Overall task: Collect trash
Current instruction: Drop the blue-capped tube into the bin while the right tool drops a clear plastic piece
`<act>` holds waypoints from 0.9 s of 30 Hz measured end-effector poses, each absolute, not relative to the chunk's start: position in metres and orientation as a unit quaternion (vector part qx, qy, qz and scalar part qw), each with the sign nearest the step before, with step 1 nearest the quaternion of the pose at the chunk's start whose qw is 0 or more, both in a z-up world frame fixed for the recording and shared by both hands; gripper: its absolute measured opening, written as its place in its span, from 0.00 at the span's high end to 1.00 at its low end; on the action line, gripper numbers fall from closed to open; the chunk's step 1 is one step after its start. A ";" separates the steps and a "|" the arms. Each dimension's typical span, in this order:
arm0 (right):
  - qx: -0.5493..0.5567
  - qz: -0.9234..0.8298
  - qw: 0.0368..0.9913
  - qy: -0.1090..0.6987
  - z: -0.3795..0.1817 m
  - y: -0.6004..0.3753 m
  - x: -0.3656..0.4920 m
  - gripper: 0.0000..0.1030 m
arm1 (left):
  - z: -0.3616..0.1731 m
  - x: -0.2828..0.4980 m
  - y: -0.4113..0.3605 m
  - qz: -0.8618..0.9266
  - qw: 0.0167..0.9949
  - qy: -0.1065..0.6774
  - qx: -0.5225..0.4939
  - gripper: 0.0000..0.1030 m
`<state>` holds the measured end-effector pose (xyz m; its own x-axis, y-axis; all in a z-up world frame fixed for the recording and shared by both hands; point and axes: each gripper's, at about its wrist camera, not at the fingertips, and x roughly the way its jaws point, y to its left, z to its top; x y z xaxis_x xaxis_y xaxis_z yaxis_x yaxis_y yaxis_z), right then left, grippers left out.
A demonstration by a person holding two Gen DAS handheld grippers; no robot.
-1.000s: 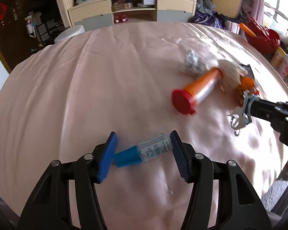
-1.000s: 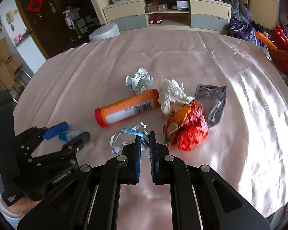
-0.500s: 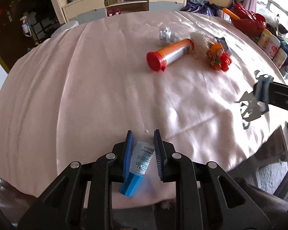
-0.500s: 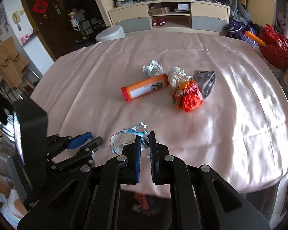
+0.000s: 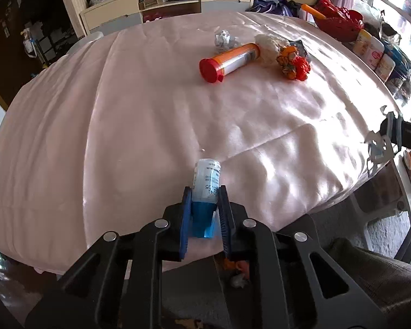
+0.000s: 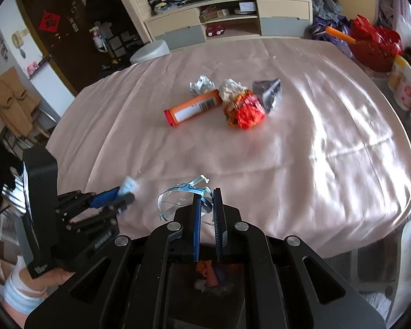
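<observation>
A small clear bottle with a blue cap [image 5: 207, 175] stands between the blue pads of my left gripper [image 5: 204, 192], off the cloth at the table's near edge. The jaws are closing and the pads press on its cap end. My right gripper [image 6: 205, 194] is shut on a clear plastic wrapper with blue strips [image 6: 175, 200], which hangs over the near edge. The left gripper [image 6: 120, 196] and bottle [image 6: 129, 185] show to its left. Farther back lie an orange tube with a red cap [image 5: 228, 60], a foil ball [image 5: 224, 39], crumpled white paper [image 5: 267, 42] and an orange-red wrapper [image 5: 294, 64].
A pink cloth covers the table [image 5: 123, 109]. A dark foil pouch [image 6: 270, 91] lies by the wrapper. A red basket [image 6: 375, 46] and cans [image 6: 405, 90] stand at the right edge. Orange and white scraps [image 6: 211, 274] show below the near edge. A hand [image 6: 52, 274] holds the left gripper.
The left jaws closed on the bottle and lifted it, turning it end-on. Both grippers drew back to the table's near edge, the right one still carrying the clear wrapper.
</observation>
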<state>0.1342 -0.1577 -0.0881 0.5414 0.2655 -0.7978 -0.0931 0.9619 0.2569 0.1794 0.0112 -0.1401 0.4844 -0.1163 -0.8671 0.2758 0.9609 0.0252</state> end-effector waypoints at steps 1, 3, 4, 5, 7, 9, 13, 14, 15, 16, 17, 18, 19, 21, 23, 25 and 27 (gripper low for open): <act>0.096 0.103 0.873 0.467 -0.090 -0.160 0.130 0.90 | -0.140 0.178 0.010 -0.116 0.857 0.496 0.082 0.83; 0.103 0.104 0.872 0.468 -0.095 -0.164 0.121 0.90 | -0.136 0.169 0.008 -0.121 0.857 0.496 0.075 0.83; 0.106 0.105 0.871 0.468 -0.098 -0.165 0.117 0.90 | -0.130 0.162 0.008 -0.120 0.859 0.493 0.069 0.83; 0.109 0.107 0.870 0.468 -0.101 -0.166 0.113 0.90 | -0.126 0.156 0.007 -0.119 0.861 0.490 0.061 0.83; 0.112 0.110 0.868 0.471 -0.107 -0.168 0.106 0.90 | -0.117 0.143 0.007 -0.118 0.864 0.489 0.039 0.83; 0.114 0.113 0.865 0.476 -0.114 -0.169 0.097 0.90 | -0.113 0.124 0.002 -0.121 0.863 0.491 0.022 0.83; 0.104 0.113 0.862 0.482 -0.121 -0.168 0.081 0.90 | -0.125 0.090 -0.005 -0.129 0.853 0.505 -0.004 0.83; 0.101 0.114 0.861 0.484 -0.123 -0.167 0.076 0.90 | -0.129 0.086 -0.006 -0.128 0.851 0.509 -0.007 0.83; 0.100 0.116 0.861 0.486 -0.124 -0.167 0.072 0.90 | -0.135 0.078 -0.008 -0.127 0.848 0.514 -0.010 0.83; 0.097 0.117 0.860 0.487 -0.126 -0.167 0.067 0.90 | -0.142 0.071 -0.009 -0.127 0.845 0.520 -0.014 0.83; 0.092 0.118 0.859 0.490 -0.129 -0.166 0.062 0.90 | -0.145 0.067 -0.009 -0.125 0.842 0.524 -0.017 0.83; 0.088 0.120 0.856 0.494 -0.133 -0.166 0.058 0.90 | -0.151 0.061 -0.009 -0.123 0.839 0.530 -0.020 0.83; 0.086 0.123 0.854 0.498 -0.136 -0.165 0.056 0.90 | -0.156 0.056 -0.009 -0.123 0.836 0.534 -0.023 0.83; 0.084 0.130 0.848 0.507 -0.144 -0.163 0.052 0.90 | -0.165 0.046 -0.009 -0.119 0.833 0.540 -0.029 0.83; 0.088 0.137 0.843 0.513 -0.151 -0.162 0.049 0.90 | -0.174 0.038 -0.011 -0.118 0.829 0.546 -0.026 0.83; 0.085 0.142 0.838 0.519 -0.158 -0.159 0.050 0.90 | -0.183 0.032 -0.014 -0.115 0.827 0.549 -0.018 0.83; 0.084 0.143 0.835 0.524 -0.163 -0.157 0.050 0.90 | -0.190 0.030 -0.016 -0.113 0.826 0.552 -0.012 0.83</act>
<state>0.0500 -0.1572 -0.1630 0.4092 0.3261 -0.8522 -0.1507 0.9453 0.2894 0.0300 -0.0156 -0.1901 0.3651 -0.2000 -0.9092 0.1726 0.9743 -0.1450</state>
